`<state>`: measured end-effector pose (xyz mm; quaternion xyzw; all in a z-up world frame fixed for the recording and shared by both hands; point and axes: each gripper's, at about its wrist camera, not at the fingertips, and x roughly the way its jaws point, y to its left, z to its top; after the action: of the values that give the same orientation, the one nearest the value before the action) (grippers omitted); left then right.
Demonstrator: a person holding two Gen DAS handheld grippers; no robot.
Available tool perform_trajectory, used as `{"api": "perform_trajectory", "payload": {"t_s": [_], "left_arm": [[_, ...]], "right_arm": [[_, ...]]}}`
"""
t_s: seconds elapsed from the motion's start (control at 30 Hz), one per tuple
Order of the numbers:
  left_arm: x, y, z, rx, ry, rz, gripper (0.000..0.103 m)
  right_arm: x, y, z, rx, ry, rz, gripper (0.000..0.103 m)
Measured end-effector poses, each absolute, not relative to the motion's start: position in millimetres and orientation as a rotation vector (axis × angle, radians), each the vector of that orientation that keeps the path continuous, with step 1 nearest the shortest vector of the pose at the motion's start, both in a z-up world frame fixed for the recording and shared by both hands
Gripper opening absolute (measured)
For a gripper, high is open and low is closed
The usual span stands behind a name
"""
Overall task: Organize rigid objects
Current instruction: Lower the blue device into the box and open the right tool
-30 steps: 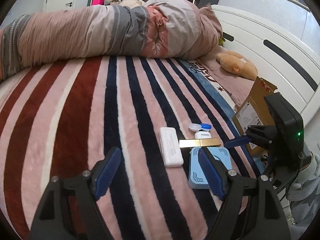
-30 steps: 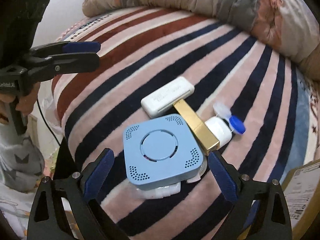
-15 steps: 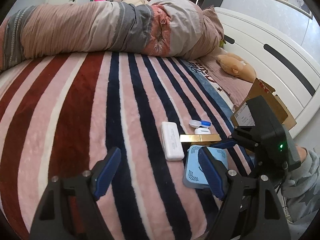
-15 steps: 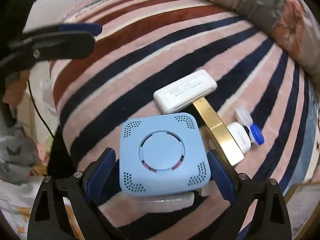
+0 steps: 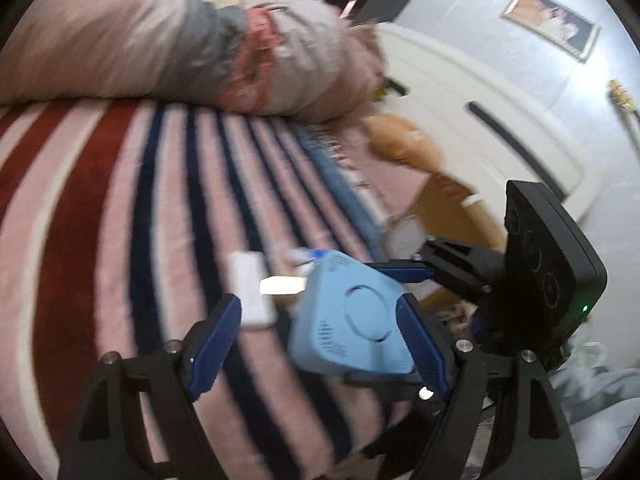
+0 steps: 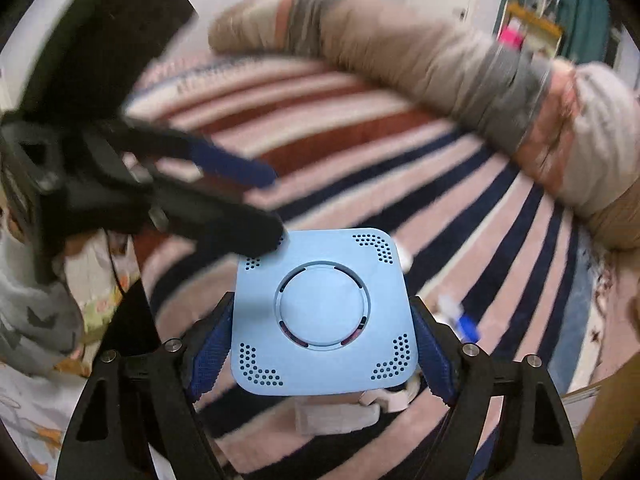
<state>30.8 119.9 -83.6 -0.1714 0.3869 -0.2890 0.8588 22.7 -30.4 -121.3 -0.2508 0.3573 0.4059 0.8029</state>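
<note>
My right gripper [image 6: 320, 344] is shut on a light blue square device [image 6: 322, 314] and holds it lifted off the striped blanket [image 6: 360, 160]. In the left wrist view the same device [image 5: 352, 320] hangs tilted in the right gripper [image 5: 396, 300]. My left gripper [image 5: 320, 344] is open and empty, close beside the device; it also shows in the right wrist view [image 6: 256, 204]. A white case [image 5: 250, 286], a gold bar [image 5: 282, 285] and a small blue-capped item [image 5: 308, 256] lie on the blanket behind the device.
A cardboard box [image 5: 448, 216] stands at the bed's right edge by the white headboard [image 5: 500, 140]. A rolled duvet [image 5: 180, 52] lies across the back. A tan plush toy [image 5: 404, 140] sits near the headboard. Both views are motion-blurred.
The right gripper has closed on the blue device and lifted it off the blanket. The left gripper has swung right, close to the device, and stays open.
</note>
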Motion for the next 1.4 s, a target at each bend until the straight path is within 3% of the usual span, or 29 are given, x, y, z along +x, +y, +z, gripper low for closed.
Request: {"api": "perform_trajectory", "payload": {"t_s": [0.2, 0.33, 0.43, 0.7, 1.03, 1.13, 1.23, 1.3, 1.4], "left_arm": [[44, 79, -41, -0.414, 0.765, -0.788, 0.072], [54, 38, -10, -0.324, 0.733, -0.79, 0.042], [60, -2, 10, -0.238, 0.718, -0.814, 0.037], [75, -126, 41, -0.009, 0.715, -0.914, 0.035], [107, -226, 0, 0.163, 0.898, -0.989, 0.037], [110, -234, -10, 0.195, 0.919, -0.951, 0.042], [112, -233, -14, 0.2, 0.918, -0.947, 0.06], [115, -230, -14, 0.188, 0.922, -0.928, 0.06], [114, -222, -8, 0.199, 0.899, -0.891, 0.06]], "right_arm": [[10, -64, -69, -0.434, 0.544, 0.806, 0.079], [7, -108, -42, -0.368, 0.453, 0.732, 0.079], [9, -148, -29, -0.314, 0.43, 0.69, 0.079], [10, -258, -10, -0.148, 0.43, 0.555, 0.079], [33, -334, -37, -0.059, 0.681, 0.402, 0.079], [40, -332, -45, -0.076, 0.743, 0.362, 0.08], [41, -331, -48, -0.101, 0.757, 0.322, 0.081], [43, -332, -49, -0.093, 0.755, 0.326, 0.09], [40, -331, -46, -0.084, 0.747, 0.329, 0.092]]}}
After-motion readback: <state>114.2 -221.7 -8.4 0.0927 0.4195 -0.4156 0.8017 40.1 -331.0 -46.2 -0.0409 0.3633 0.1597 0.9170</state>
